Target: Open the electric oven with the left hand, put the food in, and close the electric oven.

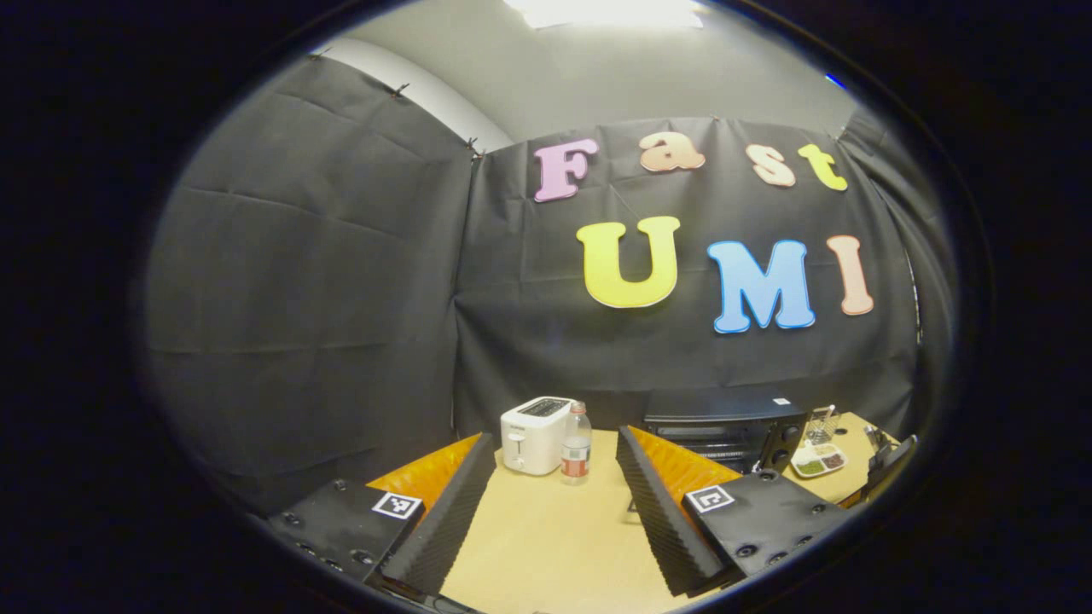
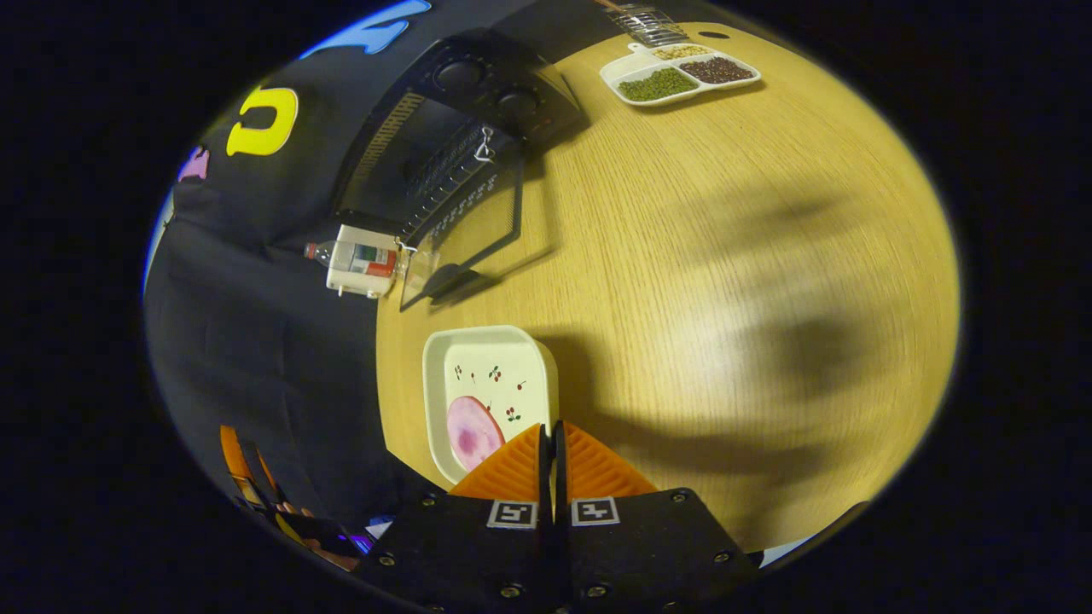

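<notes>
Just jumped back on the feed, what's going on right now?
The oven door already hangs open. The right gripper is shut on the rim of the white dish with the pink food, which sits on the table in front of the oven. The left gripper is open, holding nothing, above the table.

A black electric oven sits on the pale wood-grain table. A pink food slice lies in a cream dish dotted with small red sprigs.

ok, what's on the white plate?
A pink round slice of food lies on the white plate. The right tool, shut on the plate's rim, covers its near edge.
</notes>
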{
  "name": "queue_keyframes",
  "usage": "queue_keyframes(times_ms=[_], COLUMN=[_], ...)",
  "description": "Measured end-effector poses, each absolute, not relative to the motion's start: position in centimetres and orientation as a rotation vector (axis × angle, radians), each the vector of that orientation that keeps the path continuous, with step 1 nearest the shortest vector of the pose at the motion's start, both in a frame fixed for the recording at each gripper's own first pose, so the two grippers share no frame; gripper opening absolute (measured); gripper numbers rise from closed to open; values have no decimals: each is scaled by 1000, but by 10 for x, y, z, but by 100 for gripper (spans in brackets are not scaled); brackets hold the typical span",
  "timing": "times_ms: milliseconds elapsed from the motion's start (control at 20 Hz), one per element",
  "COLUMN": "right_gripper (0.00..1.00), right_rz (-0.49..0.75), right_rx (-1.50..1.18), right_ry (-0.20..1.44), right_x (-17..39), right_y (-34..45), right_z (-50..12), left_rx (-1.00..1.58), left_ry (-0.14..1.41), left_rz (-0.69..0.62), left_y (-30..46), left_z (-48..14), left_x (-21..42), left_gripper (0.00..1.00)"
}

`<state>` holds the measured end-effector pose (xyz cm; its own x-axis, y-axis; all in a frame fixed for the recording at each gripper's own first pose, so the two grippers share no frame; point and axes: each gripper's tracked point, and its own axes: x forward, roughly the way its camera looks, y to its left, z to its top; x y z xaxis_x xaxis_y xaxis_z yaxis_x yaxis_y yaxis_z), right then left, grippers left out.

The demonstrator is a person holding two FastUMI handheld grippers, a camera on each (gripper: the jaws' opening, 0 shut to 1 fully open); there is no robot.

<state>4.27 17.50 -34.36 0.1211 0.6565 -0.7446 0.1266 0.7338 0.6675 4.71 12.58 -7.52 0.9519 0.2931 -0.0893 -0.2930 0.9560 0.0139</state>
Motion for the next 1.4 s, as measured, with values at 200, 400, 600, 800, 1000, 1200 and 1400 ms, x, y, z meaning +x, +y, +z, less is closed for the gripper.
queue_keyframes(times_ms=[200,400,600,800,1000,1200,1400], right_gripper=[1,1,0,1,1,1,1], right_rz=[361,303,182,71,-30,-139,-201], right_rx=[808,901,1012,1136,1221,1297,1364], right_ry=[1359,1320,1263,1194,1146,1104,1035], right_x=[74,103,135,170,200,227,254], right_y=[196,223,244,266,281,292,307], right_z=[-323,-316,-314,-312,-316,-324,-327], left_rx=[-10,-20,-23,-30,-34,-56,-79], left_ry=[88,90,86,89,89,106,117], left_rz=[279,259,243,229,218,230,272], left_y=[132,143,162,186,210,232,260], left_z=[-79,-84,-89,-94,-95,-100,-104], left_x=[67,92,109,129,146,151,149], left_gripper=[100,100,100,100,96,100,97])
